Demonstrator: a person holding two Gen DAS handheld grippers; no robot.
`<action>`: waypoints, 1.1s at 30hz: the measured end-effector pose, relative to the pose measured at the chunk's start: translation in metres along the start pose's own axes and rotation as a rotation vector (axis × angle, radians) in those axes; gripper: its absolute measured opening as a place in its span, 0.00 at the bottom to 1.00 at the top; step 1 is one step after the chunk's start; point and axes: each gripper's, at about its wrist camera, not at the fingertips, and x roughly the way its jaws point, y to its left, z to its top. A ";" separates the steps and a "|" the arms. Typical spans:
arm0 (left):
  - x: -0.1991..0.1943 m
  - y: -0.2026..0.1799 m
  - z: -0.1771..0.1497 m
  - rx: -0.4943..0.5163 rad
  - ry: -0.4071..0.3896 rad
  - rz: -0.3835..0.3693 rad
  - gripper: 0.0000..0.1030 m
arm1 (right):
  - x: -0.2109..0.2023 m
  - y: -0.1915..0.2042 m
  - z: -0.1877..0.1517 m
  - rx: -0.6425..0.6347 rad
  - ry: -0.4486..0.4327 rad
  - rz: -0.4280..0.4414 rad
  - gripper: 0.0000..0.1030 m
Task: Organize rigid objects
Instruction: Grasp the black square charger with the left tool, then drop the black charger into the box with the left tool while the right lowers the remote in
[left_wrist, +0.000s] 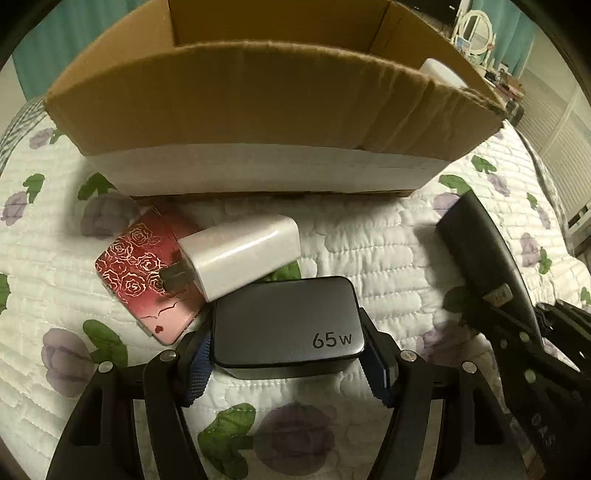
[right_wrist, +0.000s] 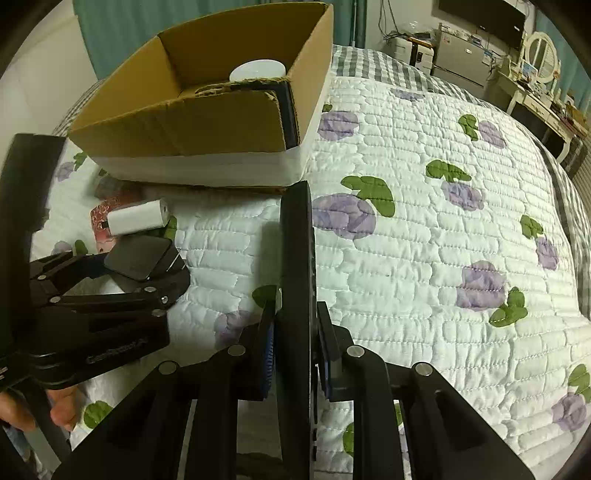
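My left gripper (left_wrist: 290, 360) is shut on a dark grey 65W charger (left_wrist: 288, 325), low over the quilt; it also shows in the right wrist view (right_wrist: 142, 258). A white charger (left_wrist: 240, 254) lies partly on a red rose-patterned case (left_wrist: 144, 277) just beyond it. My right gripper (right_wrist: 295, 354) is shut on a flat black slab (right_wrist: 297, 277) held on edge, seen in the left wrist view (left_wrist: 480, 254) at the right. An open cardboard box (left_wrist: 258, 110) stands behind, holding a white round object (right_wrist: 258, 70).
All rests on a white quilted bed cover (right_wrist: 424, 240) with purple flowers. A dresser with a round mirror (right_wrist: 541, 50) and white appliances (right_wrist: 458, 55) stand beyond the bed at the far right. Teal curtains hang behind the box.
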 end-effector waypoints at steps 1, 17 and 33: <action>-0.003 0.001 -0.002 0.003 -0.003 -0.003 0.67 | -0.001 -0.001 0.000 0.005 -0.004 0.004 0.18; -0.075 0.014 -0.038 0.038 -0.080 -0.081 0.66 | -0.054 0.005 -0.002 0.026 -0.084 -0.022 0.18; -0.177 0.010 0.050 0.088 -0.315 -0.113 0.66 | -0.156 0.029 0.078 -0.014 -0.265 -0.065 0.18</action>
